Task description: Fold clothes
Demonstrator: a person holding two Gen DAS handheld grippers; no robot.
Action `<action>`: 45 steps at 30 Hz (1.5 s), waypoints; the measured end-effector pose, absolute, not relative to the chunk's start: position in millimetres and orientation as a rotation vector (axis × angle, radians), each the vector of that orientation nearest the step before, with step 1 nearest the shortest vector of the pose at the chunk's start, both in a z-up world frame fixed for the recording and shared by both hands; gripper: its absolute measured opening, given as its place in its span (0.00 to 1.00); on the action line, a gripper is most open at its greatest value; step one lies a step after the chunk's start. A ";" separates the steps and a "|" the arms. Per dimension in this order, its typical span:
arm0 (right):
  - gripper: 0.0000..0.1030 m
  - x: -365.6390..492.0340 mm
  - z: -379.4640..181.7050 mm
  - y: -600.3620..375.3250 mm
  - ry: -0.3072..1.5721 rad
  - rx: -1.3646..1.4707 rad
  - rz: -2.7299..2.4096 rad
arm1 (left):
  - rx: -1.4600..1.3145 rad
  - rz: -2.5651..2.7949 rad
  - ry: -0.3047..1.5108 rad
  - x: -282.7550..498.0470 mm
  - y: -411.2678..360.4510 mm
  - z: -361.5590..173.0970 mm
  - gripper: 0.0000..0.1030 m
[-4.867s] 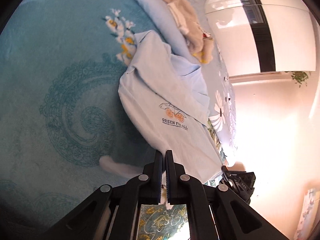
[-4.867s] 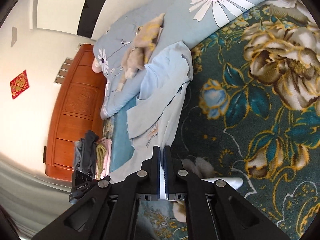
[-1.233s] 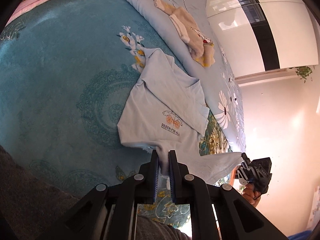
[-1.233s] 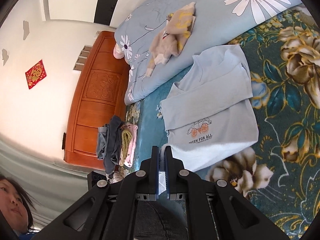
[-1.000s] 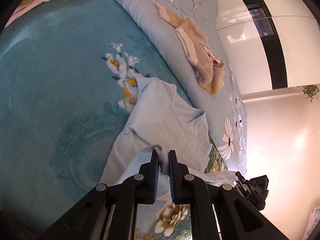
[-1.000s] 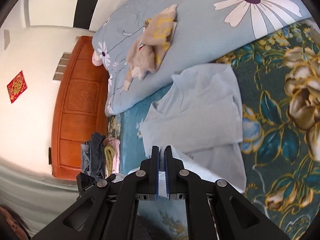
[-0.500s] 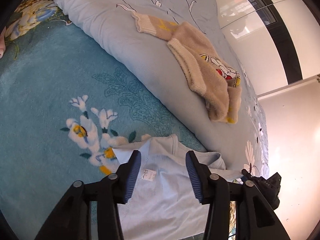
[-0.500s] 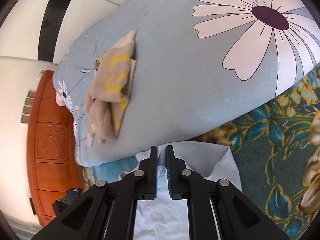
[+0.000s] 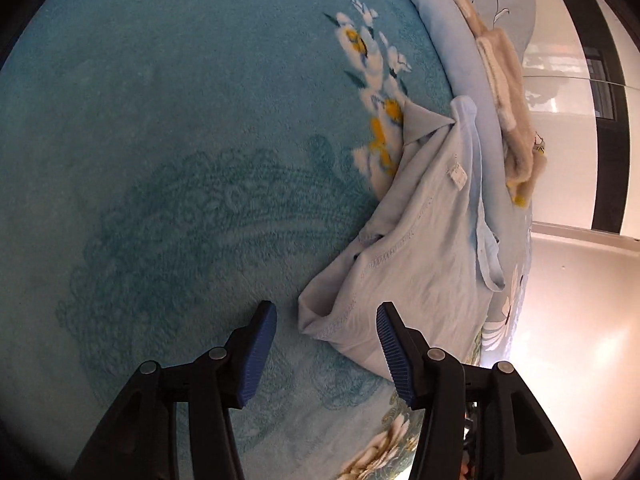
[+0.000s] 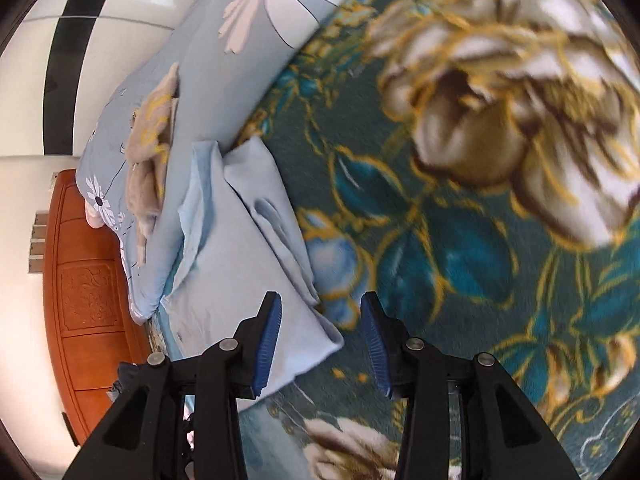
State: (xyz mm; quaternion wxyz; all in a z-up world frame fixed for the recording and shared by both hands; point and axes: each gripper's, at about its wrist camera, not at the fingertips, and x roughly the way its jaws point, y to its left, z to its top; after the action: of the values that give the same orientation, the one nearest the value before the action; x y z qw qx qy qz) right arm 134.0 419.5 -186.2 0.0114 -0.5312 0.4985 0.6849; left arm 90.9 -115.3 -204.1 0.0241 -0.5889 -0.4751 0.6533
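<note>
A light blue T-shirt (image 9: 416, 248) lies folded over on the bed blanket, its white neck label facing up. Its near corner lies between the fingers of my left gripper (image 9: 326, 346), which is open and empty just above the blanket. In the right wrist view the same shirt (image 10: 236, 256) shows as a folded slab with a loose sleeve. My right gripper (image 10: 320, 334) is open and empty, with the shirt's near corner under its left finger.
A rolled light blue quilt with daisies (image 9: 460, 32) (image 10: 224, 72) lies right behind the shirt, with a beige sweater (image 9: 512, 112) (image 10: 150, 140) on it. The blanket is teal (image 9: 180, 160) on the left and floral (image 10: 480, 160) on the right. A wooden headboard (image 10: 88, 280) stands far left.
Both grippers carried the shirt's bottom hem up over the shirt toward the collar, let it go and opened. They have since drawn back to the folded shirt's near corners.
</note>
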 end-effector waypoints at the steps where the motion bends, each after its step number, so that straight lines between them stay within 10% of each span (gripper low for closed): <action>1: 0.41 136.6 -190.3 414.1 1.577 -1.664 2.121 | -1.804 2.022 -1.491 89.2 -114.1 -204.6 0.54; 4: 0.41 133.7 -193.4 398.5 1.649 -1.627 2.131 | -1.769 2.025 -1.568 86.9 -111.0 -205.5 0.52; 9: 0.38 129.0 -194.3 387.3 1.666 -1.534 2.085 | -1.802 2.086 -1.538 82.2 -105.6 -206.4 0.12; 11: 0.12 129.4 -194.6 386.6 1.684 -1.510 2.037 | -1.792 2.120 -1.513 83.4 -105.7 -200.4 0.06; 22: 0.06 165.0 -133.9 366.7 1.517 -1.610 2.236 | -1.723 2.312 -1.292 137.9 -125.6 -131.8 0.03; 35: 0.06 207.3 -169.1 361.4 1.482 -1.744 2.050 | -1.673 2.340 -1.458 178.9 -159.7 -130.0 0.05; 45: 0.06 203.1 -159.2 355.1 1.432 -1.742 2.046 | -1.739 1.967 -0.932 123.1 9.9 -151.3 0.05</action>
State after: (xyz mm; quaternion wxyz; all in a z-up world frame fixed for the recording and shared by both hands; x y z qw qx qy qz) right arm 203.1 355.1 -159.2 0.0485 -0.5714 0.4698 0.6711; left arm 123.1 9.9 -151.3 0.1771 -0.6143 -0.3292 0.6949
